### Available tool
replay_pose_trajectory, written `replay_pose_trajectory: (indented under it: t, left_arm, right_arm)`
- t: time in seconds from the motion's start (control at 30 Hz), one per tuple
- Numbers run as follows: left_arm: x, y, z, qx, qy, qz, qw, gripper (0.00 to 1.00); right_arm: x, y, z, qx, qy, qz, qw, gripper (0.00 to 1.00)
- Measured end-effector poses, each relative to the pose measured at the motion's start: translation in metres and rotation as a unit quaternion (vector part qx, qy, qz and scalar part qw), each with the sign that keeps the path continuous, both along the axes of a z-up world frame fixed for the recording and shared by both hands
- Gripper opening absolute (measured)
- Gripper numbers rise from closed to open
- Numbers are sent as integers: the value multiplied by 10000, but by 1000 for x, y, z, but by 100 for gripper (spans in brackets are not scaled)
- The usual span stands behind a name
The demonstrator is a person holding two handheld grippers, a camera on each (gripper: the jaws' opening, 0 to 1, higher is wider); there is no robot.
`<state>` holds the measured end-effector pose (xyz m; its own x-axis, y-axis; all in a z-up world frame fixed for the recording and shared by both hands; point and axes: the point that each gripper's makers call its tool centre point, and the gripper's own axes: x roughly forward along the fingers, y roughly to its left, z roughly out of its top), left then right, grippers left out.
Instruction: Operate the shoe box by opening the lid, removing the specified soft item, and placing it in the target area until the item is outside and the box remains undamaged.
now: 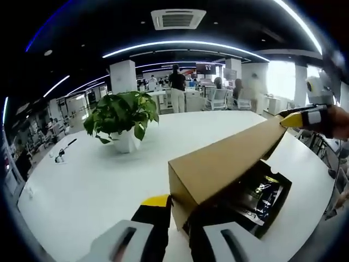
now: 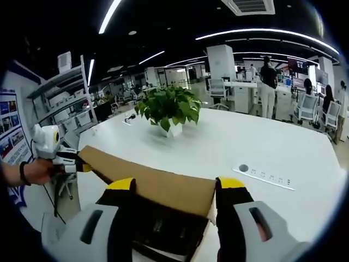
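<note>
Two grippers at one cardboard shoe box [image 1: 229, 164] on white round table [image 1: 98, 180]. Box lid [image 2: 158, 185] raised, tilted up off the box, dark contents [image 1: 262, 194] visible underneath; cannot tell what the soft item is among them.

Left gripper [image 1: 180, 218] at near end of box, jaws apart, one yellow-tipped jaw just beside box corner, other jaw dark under the box edge; grip on box unclear. Seen from right gripper view as left gripper at far lid corner, held by a hand [image 2: 35, 170], yellow tip touching lid edge.

Right gripper [image 2: 174, 191] jaws wide, straddling lid's near edge, yellow tips either side. Closed on lid? Cannot tell.

Potted plant [image 1: 122, 117] mid-table, well apart from box. Power strip [image 2: 267, 176] on table right of box. Office behind, people standing [image 1: 177, 87].
</note>
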<state>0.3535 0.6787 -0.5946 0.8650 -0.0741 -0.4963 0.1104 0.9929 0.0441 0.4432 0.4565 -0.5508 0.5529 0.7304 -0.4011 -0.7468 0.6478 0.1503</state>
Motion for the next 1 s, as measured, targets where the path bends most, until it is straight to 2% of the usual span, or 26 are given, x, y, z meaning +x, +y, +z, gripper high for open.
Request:
replay_pose_trajectory:
  t: [0.4, 0.53, 0.8, 1.0]
  left_arm:
    - [7, 2, 0, -23, 58, -13, 10000, 10]
    - [9, 1, 1, -41, 68, 5, 10000, 10]
    - [11, 2, 0, -55, 81, 14, 10000, 10]
    - [13, 3, 0, -62, 66, 21, 10000, 9]
  right_arm:
    - [-5, -3, -1, -9, -157, 416, 9990, 58]
    - [-6, -7, -9, -255, -208, 559, 9979, 55]
    - [-4, -10, -24, -535, -204, 602, 9965, 51]
    - [8, -15, -29, -504, -180, 339, 9980, 41]
